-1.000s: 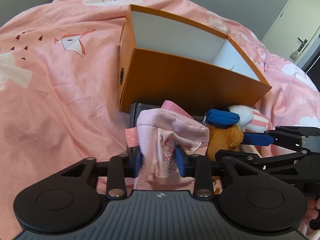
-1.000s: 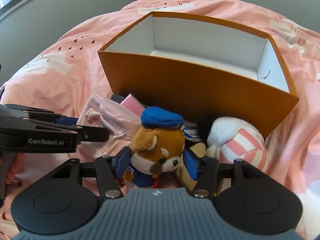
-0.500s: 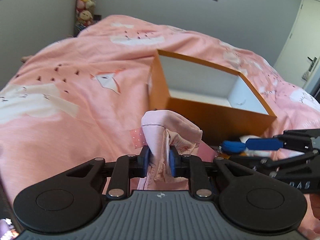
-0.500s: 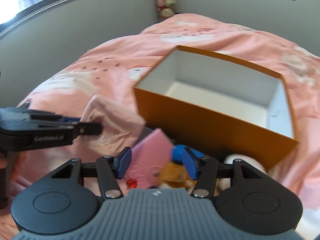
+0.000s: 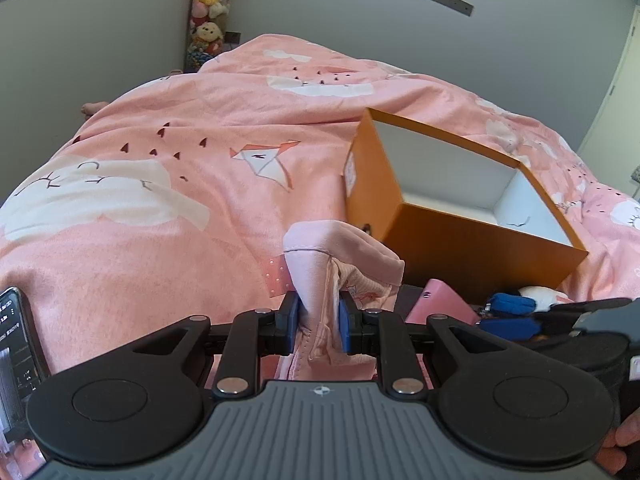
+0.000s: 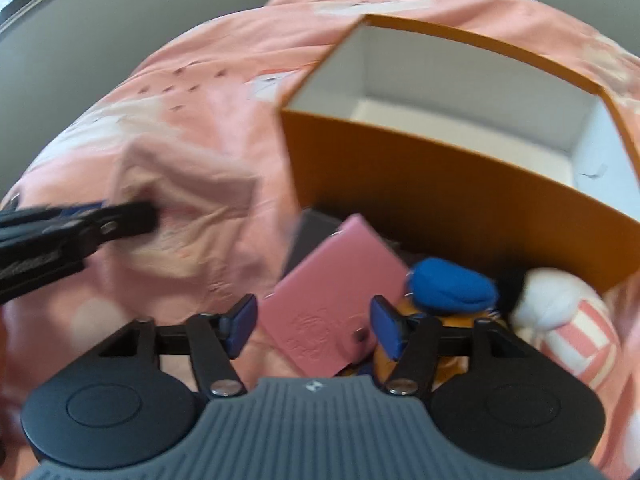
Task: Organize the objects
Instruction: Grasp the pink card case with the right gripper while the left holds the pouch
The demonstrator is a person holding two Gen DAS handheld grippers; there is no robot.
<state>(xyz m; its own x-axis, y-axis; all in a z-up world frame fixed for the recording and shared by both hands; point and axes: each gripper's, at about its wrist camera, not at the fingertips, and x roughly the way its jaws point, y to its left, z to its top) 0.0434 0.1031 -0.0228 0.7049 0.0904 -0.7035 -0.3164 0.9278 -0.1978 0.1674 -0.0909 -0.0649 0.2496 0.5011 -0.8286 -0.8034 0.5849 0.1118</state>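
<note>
A bedroom with grey walls holds a bed under a pink quilt (image 5: pixel 168 184) printed with white clouds and origami birds, and everything lies on it. The left tongs (image 5: pixel 319 322) are clamped narrow on a pale pink soft fabric pouch (image 5: pixel 336 264), which stands lifted off the quilt, left of the one open orange cardboard box with a white inside (image 5: pixel 452 200); the box looks empty. The right tongs (image 6: pixel 314 326) stand wide apart and hold nothing, hovering over a pink leather-look snap wallet (image 6: pixel 340 292) that leans against a dark flat thing just in front of the box wall.

The pouch is light and limp; it will sag and swing, so a pinch on its gathered upper fold, as here, seems the safest hold. The wallet looks stiff, flat and a little smooth, best taken across its free edge.

Counted: one box, one pouch, one wallet, and two plush toys — a brown bear in a blue cap (image 6: pixel 452 286) and a white toy with pink stripes (image 6: pixel 560 320), both soft and easy to squeeze. A phone (image 5: pixel 16 344) shows at the left edge of the left view.
</note>
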